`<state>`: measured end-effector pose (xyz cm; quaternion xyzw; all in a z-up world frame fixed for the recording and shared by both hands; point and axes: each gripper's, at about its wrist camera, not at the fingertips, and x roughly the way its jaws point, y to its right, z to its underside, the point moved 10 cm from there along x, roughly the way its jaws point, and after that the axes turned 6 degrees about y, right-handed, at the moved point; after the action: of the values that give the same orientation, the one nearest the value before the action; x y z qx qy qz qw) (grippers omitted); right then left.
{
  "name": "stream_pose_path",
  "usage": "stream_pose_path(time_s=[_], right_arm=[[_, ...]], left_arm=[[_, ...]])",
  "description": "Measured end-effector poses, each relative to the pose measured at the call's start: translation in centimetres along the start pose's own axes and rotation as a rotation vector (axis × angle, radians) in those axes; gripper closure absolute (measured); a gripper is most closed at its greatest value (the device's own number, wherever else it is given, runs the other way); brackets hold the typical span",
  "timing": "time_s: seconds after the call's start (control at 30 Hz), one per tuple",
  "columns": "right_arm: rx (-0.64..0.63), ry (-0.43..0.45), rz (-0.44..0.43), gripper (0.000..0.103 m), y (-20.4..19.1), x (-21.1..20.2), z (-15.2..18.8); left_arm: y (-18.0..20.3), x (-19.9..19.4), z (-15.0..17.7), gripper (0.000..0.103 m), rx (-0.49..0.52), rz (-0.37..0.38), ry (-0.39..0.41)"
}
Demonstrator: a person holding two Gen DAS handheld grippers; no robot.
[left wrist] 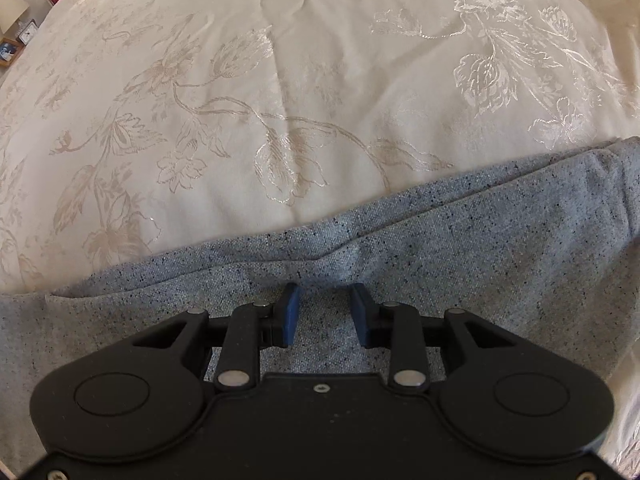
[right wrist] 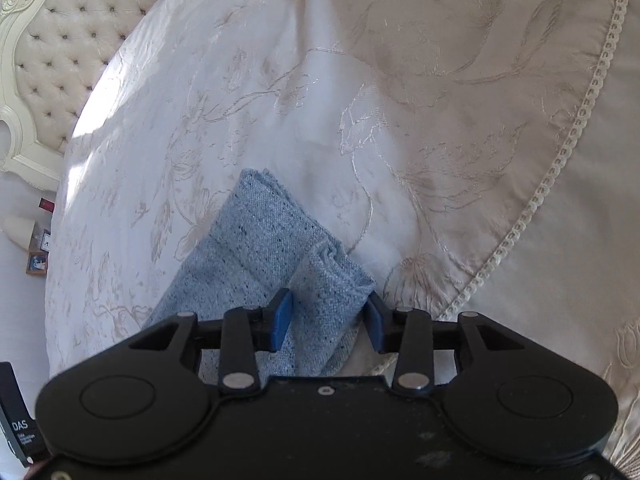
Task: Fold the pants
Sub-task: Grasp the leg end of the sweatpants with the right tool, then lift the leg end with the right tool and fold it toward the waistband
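Both grippers' fingers apart: left gripper (left wrist: 324, 294) over flat pants (left wrist: 440, 248); right gripper (right wrist: 329, 304) straddles a bunched end.

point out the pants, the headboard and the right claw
pants (right wrist: 256, 240): right wrist view, on the flat grey cloth
headboard (right wrist: 60, 40): right wrist view, on the tufted padding
right claw (right wrist: 330, 318): right wrist view, midway between the blue fingertips

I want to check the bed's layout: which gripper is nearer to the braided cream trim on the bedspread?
Right. The right gripper hovers open over the grey pants, with the braided trim just beside its right finger. The left gripper is open over the pants; no trim shows there.
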<state>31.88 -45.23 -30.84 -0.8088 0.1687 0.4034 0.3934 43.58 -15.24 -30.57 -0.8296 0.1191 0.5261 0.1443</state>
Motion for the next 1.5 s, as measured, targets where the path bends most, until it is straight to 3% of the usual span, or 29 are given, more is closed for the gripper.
stream_pose_path(time_s=[0.13, 0.2, 0.4, 0.57, 0.77, 0.9, 1.0, 1.07, 1.17, 1.4, 1.5], right_arm=[[0.05, 0.02, -0.014, 0.067, 0.6, -0.4, 0.3], [0.021, 0.019, -0.004, 0.09, 0.6, -1.0, 0.8], [-0.058, 0.07, -0.024, 0.091, -1.5, -3.6, 0.5], [-0.101, 0.082, -0.049, 0.091, -3.4, -4.8, -0.1], [-0.124, 0.087, -0.059, 0.091, -4.2, -5.5, -0.7], [-0.142, 0.086, -0.065, 0.091, -4.7, -5.7, -0.9], [-0.15, 0.088, -0.073, 0.091, -4.9, -6.2, -1.0], [-0.164, 0.095, -0.08, 0.091, -5.1, -6.8, -1.2], [-0.18, 0.102, -0.092, 0.091, -5.5, -7.5, -1.3], [-0.229, 0.127, -0.084, 0.091, -7.3, -8.9, -0.9], [-0.248, 0.151, -0.07, 0.091, -8.4, -9.8, -0.4]], left_arm=[[-0.7, -0.7, -0.4, 0.062, -0.018, 0.023, -0.003], [-1.3, -1.7, -0.7, 0.063, -0.036, 0.034, 0.009], [-4.0, -5.0, 0.2, 0.063, -0.04, 0.018, 0.032], [-4.1, -5.7, 2.7, 0.063, -0.037, 0.04, -0.008], [-1.1, -4.5, 4.4, 0.062, 0.004, 0.101, -0.05], [-0.1, -1.6, 5.3, 0.062, 0.04, 0.052, -0.088], [0.4, -2.3, 4.8, 0.065, 0.059, 0.041, -0.084], [0.0, -3.8, 3.8, 0.063, 0.026, 0.051, -0.027], [-1.6, -4.6, 1.7, 0.063, 0.006, 0.011, 0.05], [-4.0, 1.6, -0.8, 0.064, -0.03, -0.041, -0.053], [-3.6, 0.6, -1.2, 0.063, 0.007, -0.032, -0.027]])
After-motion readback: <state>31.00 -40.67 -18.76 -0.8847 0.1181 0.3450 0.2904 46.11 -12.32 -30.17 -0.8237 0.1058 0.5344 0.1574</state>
